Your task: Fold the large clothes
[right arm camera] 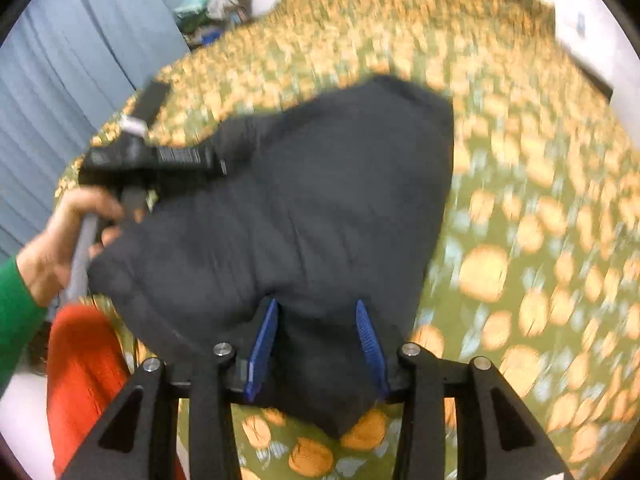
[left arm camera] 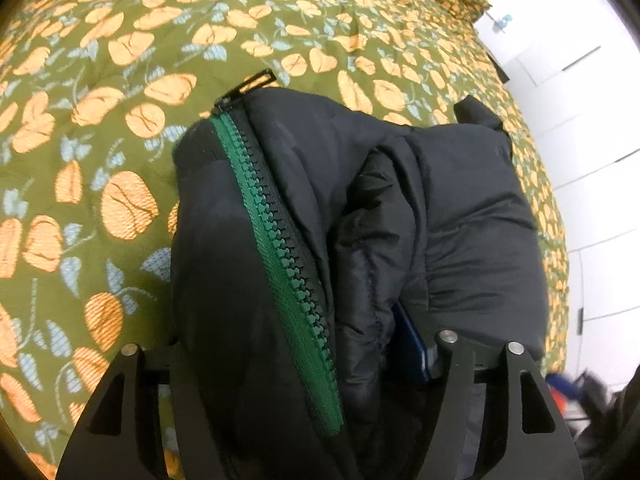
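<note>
Only from the left wrist, the jacket shows its green zipper.

Your left wrist view is sharp and evenly lit, its upper right glaring white. Your right wrist view is motion-blurred throughout; both bend at the edges.
</note>
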A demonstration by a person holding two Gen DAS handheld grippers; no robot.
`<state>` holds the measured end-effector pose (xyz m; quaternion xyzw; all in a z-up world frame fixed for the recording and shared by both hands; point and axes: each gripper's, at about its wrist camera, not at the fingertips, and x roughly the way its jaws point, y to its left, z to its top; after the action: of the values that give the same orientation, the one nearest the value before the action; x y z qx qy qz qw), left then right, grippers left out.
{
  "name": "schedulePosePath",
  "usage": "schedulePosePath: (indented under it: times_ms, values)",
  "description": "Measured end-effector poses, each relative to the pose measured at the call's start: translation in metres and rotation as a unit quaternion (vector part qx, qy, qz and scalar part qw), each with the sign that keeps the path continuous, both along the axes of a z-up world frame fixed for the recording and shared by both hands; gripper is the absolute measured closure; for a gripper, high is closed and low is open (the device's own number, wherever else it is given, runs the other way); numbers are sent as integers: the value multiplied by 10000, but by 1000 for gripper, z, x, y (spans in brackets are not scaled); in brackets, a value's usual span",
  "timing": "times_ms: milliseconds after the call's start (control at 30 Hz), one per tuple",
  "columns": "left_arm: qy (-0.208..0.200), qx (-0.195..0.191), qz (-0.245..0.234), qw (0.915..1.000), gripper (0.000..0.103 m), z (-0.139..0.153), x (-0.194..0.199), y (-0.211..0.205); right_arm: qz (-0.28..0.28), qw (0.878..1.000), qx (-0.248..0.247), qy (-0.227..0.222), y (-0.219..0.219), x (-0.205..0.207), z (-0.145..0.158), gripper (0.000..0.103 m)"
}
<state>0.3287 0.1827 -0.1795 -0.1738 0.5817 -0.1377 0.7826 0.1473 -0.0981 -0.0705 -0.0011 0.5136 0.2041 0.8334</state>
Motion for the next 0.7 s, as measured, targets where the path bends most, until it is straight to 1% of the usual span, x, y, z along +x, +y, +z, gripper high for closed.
schedulePosePath:
  times_ms: [67, 133, 167, 200, 233, 267, 300, 333, 400, 467, 500, 567, 600, 633, 667, 700]
  values:
    - [-14, -97, -34, 9999, 34, 11, -5, 3, -36, 9997, 122, -228, 5, 14, 11, 61]
    - [-105, -283, -71, 9995, 33, 24, -12, 13, -56, 9993, 252, -263, 11, 29, 18, 61]
    - [-174, -403, -46, 9990, 29, 29, -16, 21, 45, 9991, 337, -256, 18, 37, 19, 61]
    - [-281, -560, 58, 9980, 26, 34, -22, 34, 238, 9992, 288, -142, 27, 45, 13, 61]
    - [-356, -665, 162, 9970, 20, 37, -25, 44, 375, 9991, 198, -9, 35, 49, 5, 60]
    - [-446, -801, 302, 9953, 17, 37, -29, 57, 479, 9987, 105, 102, 45, 53, -7, 59]
    - [-534, -1008, 518, 9921, 16, 34, -35, 76, 554, 9984, 36, 112, 51, 55, -16, 59]
    - [-530, -1134, 675, 9898, 15, 29, -38, 88, 612, 9981, -1, 94, 53, 58, -24, 59]
    - [-326, -1567, 1048, 9815, 15, 7, -43, 115, 545, 9984, 84, 133, 52, 64, -31, 59]
    - [-161, -2014, 1199, 9720, 15, -12, -47, 128, 444, 9984, 244, 230, 47, 65, -34, 59]
    - [-106, -2337, 1190, 9649, 15, -22, -51, 131, 421, 9984, 286, 253, 45, 68, -36, 59]
    - [-154, -2784, 1029, 9548, 15, -29, -54, 125, 407, 9984, 288, 249, 44, 69, -36, 61]
    - [-201, -2940, 923, 9511, 15, -30, -55, 121, 420, 9985, 272, 233, 45, 67, -36, 61]
    - [-259, -3058, 793, 9484, 15, -30, -54, 116, 425, 9986, 250, 213, 47, 58, -33, 61]
    - [-294, -3075, 710, 9485, 15, -30, -52, 111, 427, 9986, 230, 203, 47, 57, -33, 61]
    - [-276, -3006, 695, 9508, 14, -32, -48, 107, 421, 9987, 217, 199, 47, 56, -32, 61]
